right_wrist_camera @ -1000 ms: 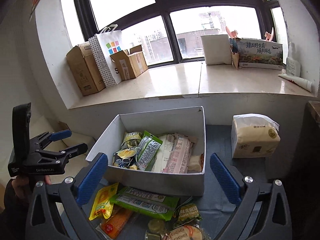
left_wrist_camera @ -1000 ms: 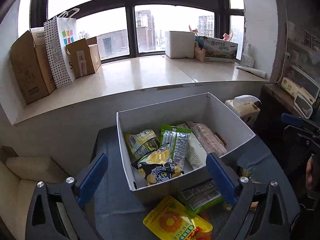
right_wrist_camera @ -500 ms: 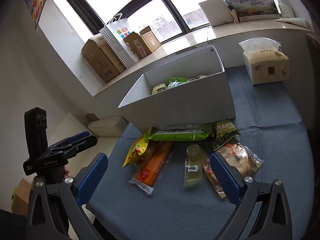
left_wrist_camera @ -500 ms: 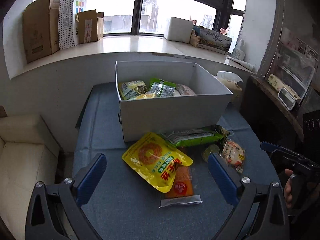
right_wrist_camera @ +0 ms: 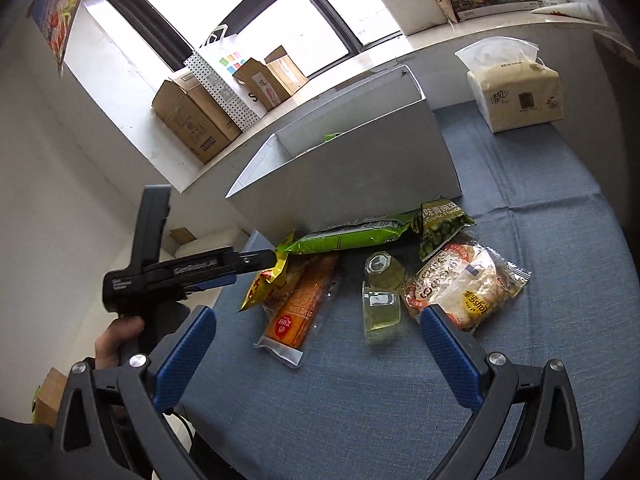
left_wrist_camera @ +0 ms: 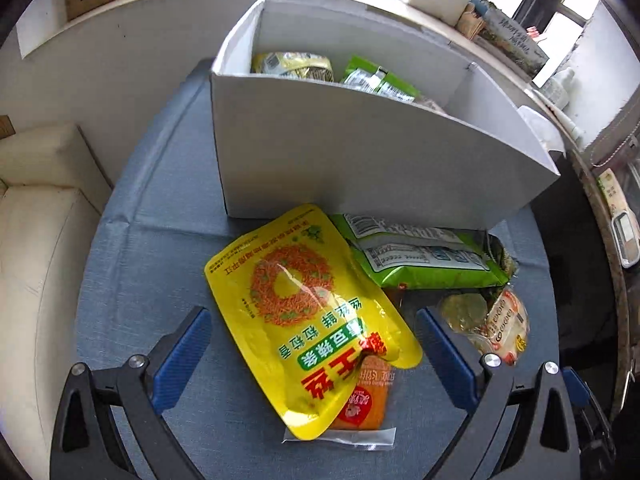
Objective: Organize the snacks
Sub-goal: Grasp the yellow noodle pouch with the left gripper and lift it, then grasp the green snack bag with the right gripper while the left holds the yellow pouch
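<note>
Claws first: the left claw (left_wrist_camera: pixel 312 354) hangs spread wide over the yellow snack pouch (left_wrist_camera: pixel 304 312) at lower centre of its frame, touching nothing. Right of the pouch lie a green packet (left_wrist_camera: pixel 420 258) and, above, the white box (left_wrist_camera: pixel 360 168) on the table (left_wrist_camera: pixel 132 280). The right claw (right_wrist_camera: pixel 316 354) is likewise spread apart, empty, above the clear cup (right_wrist_camera: pixel 382 304).

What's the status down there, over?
Both grippers open: left gripper straddling yellow snack pouch, right gripper holding nothing. White box partly filled. Orange packet lies under the pouch; five snacks outside. Over.
</note>
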Demonstrator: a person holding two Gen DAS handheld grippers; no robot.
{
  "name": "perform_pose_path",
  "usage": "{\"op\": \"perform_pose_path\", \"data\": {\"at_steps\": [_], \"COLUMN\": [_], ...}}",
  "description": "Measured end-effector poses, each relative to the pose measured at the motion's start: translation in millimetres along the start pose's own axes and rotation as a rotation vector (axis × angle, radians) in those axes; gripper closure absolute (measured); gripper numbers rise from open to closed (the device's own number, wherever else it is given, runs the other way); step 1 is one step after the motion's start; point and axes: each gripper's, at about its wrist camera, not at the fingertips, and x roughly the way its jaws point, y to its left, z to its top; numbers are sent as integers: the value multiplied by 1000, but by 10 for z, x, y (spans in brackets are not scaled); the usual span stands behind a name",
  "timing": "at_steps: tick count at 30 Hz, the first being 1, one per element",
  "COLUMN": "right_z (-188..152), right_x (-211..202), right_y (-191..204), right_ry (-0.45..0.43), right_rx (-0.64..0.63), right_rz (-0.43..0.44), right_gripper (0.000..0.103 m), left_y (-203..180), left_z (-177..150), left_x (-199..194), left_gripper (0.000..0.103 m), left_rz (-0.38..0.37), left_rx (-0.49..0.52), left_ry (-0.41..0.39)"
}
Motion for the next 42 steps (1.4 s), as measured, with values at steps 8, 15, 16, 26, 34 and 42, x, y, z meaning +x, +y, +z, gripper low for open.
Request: {"op": "perform_pose_path", "data": {"at_steps": [8,15,16,26,34,42], "right_z": [-21,-53,-57,-27,57,256], "right_x": [-81,-68,-58,135,434,1122], "right_y": [-176,-187,-165,187,616,875], "right_ry": [-21,-17,-14,20,48,127], "right_rx": [51,55,47,-56,-319,-852], "right_rz": [-14,-5,-4,-18,-119,-413], "right_gripper": [0,0,0,0,0,0], "left_y": [-39,168,216,644,548,572], "left_z": [38,-133,-156,-191,-295,-448], "left_x": [159,-130,-172,-713,-1222,-1441], "left_gripper": [21,63,67,80,80,80], "left_rz": [14,-61,-75,-180,-181,-166], "left_rx": [-15,-16,-17,-24,101,132], "left_ry": [15,-34,-40,-128,-244,-277]}}
